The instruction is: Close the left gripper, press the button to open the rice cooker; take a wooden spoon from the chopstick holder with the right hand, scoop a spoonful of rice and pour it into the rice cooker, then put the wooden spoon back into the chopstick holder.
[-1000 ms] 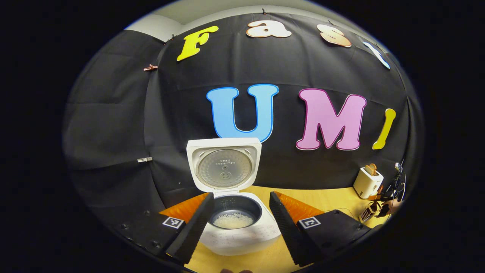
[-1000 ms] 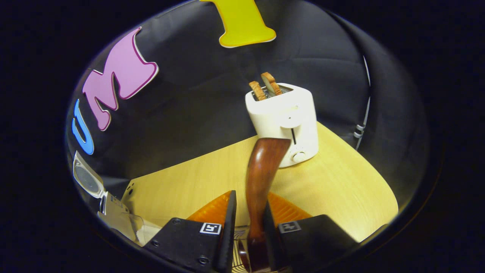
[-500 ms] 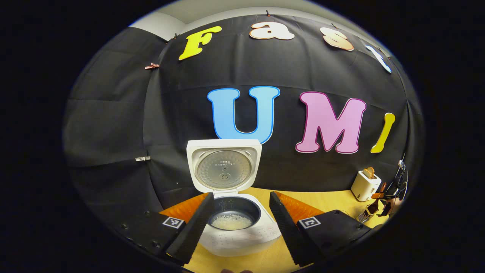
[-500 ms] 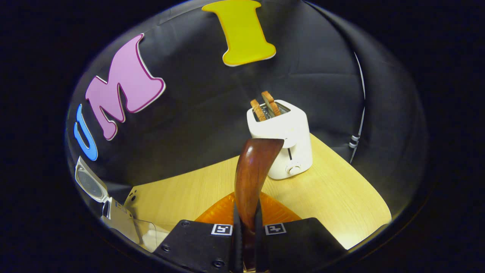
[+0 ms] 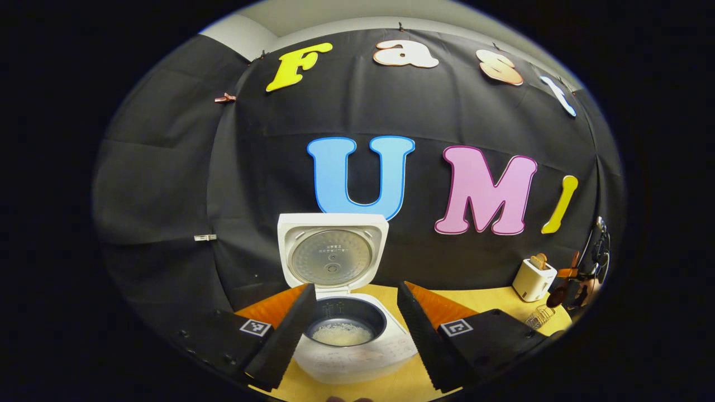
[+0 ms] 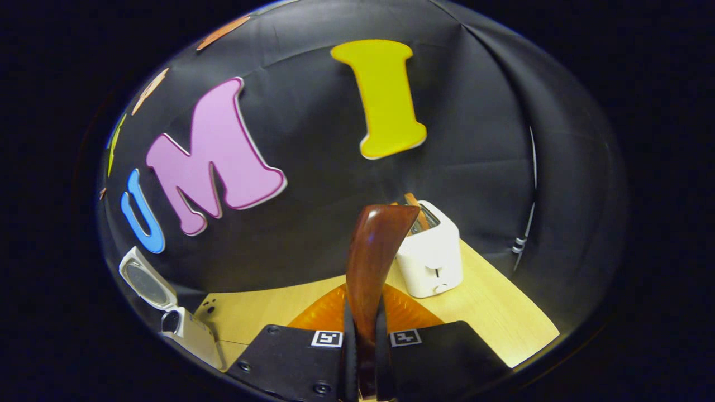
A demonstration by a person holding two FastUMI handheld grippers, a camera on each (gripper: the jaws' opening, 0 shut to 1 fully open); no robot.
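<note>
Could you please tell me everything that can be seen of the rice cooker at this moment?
The rice cooker is a white, rounded appliance, seemingly plastic, standing on the pale wooden table before the black cloth wall. Its lid is swung fully open and stands upright at the back, showing a round metallic inner plate. The dark inner pot holds a shallow layer of white rice. The left gripper hangs open before it, not touching. It also appears small at the lower left of the right gripper view.

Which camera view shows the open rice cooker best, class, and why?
The left gripper view: the rice cooker sits centred, lid raised, rice showing in the pot. The right gripper view catches it small at the lower left edge, its inside unclear.
</note>
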